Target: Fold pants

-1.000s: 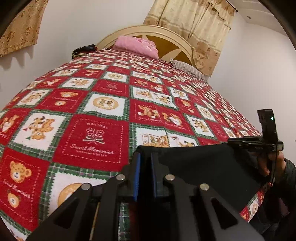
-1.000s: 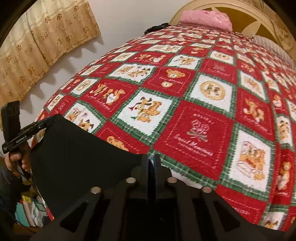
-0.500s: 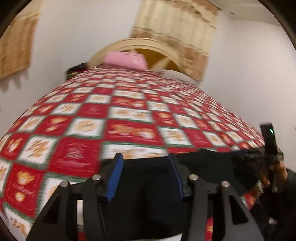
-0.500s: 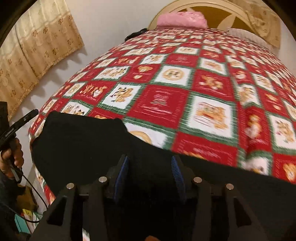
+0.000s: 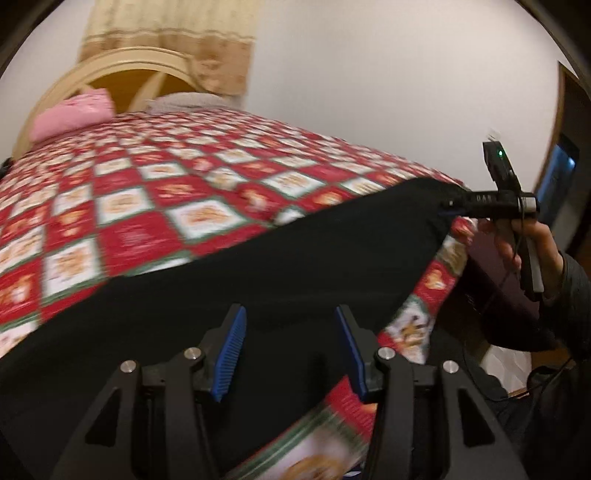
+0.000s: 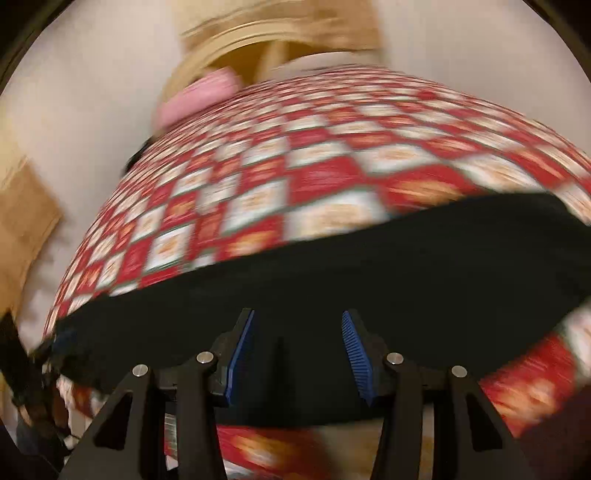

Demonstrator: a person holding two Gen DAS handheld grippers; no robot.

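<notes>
1. Headboard (image 5: 122,64), cream and arched, at the far end of the bed in the left wrist view; a pink pillow (image 5: 72,118) lies at its foot, and a beige curtain (image 5: 170,35) hangs on the wall behind.
2. Bedspread (image 5: 122,206), a red, white and green check with teddy-bear panels, covers the whole bed.
3. Black pants (image 5: 280,273) lie flat along the near edge of the bedspread as a wide dark band; their lower edge hangs over the side of the bed.
4. Left gripper (image 5: 291,350): blue-padded fingers (image 5: 229,354) spread wide above the pants, with nothing between them.
5. Right gripper (image 5: 452,206), seen from the left wrist view at the far right corner of the pants; the person's right hand (image 5: 532,243) grips its handle.
6. Right gripper in its own view (image 6: 299,350): fingers spread apart over the black cloth, holding nothing; this picture is heavily blurred.
7. Doorway (image 5: 569,162), dark, in the right wall.
</notes>
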